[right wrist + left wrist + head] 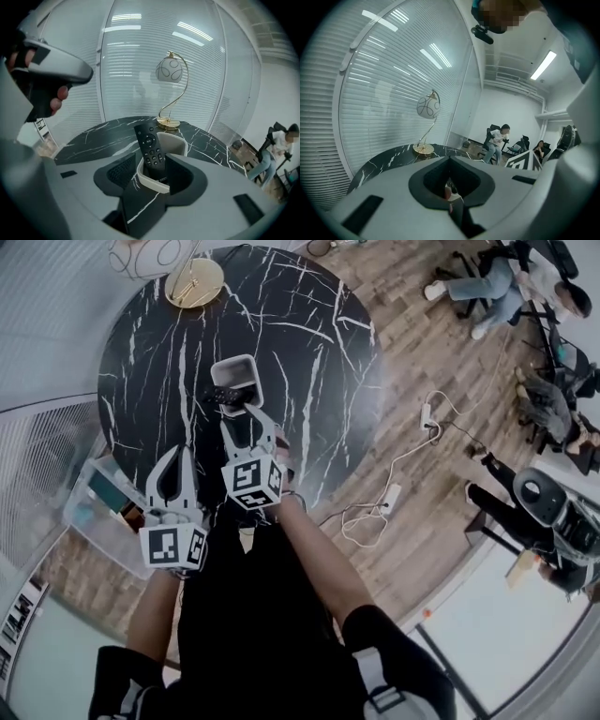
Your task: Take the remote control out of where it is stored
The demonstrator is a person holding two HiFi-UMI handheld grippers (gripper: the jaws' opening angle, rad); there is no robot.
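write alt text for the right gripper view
A black remote stands tilted in a pale holder on a black marble table, between the open jaws of the right tool. A gold lamp stands behind.

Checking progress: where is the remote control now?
Right gripper view, centre: the remote control stands in the white holder on the marble table, before the lamp.

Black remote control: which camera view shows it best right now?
The right gripper view: the black remote control stands close, buttons visible, in a pale rounded holder. The head view shows it small and far off; the left gripper view misses it entirely.
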